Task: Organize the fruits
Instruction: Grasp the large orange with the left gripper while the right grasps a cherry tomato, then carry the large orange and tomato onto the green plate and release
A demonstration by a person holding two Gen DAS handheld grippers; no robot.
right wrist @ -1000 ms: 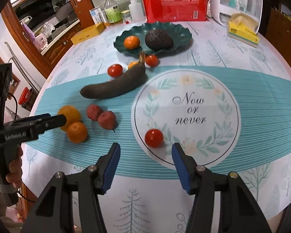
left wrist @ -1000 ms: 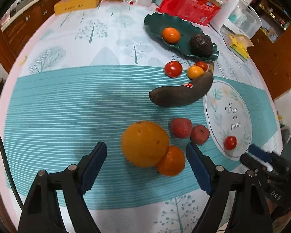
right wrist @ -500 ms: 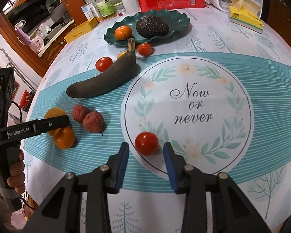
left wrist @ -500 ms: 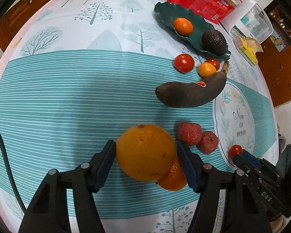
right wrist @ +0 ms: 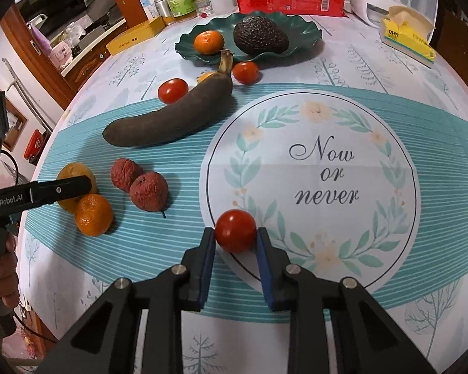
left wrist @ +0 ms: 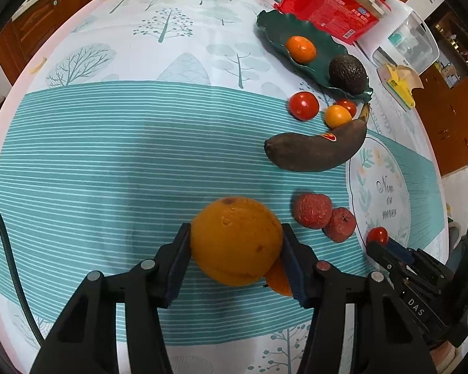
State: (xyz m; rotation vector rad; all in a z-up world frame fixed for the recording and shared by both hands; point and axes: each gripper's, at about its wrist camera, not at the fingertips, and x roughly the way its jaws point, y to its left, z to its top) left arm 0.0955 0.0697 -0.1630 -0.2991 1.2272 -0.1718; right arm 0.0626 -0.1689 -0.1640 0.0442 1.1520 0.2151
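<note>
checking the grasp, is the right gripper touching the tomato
Touching. In the right wrist view both pads of the right gripper press the sides of the tomato, no gap showing.

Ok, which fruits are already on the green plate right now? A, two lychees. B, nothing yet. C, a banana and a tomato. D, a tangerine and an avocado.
D: the green plate holds only a tangerine and an avocado; the banana, tomatoes and lychees lie on the tablecloth.
</note>
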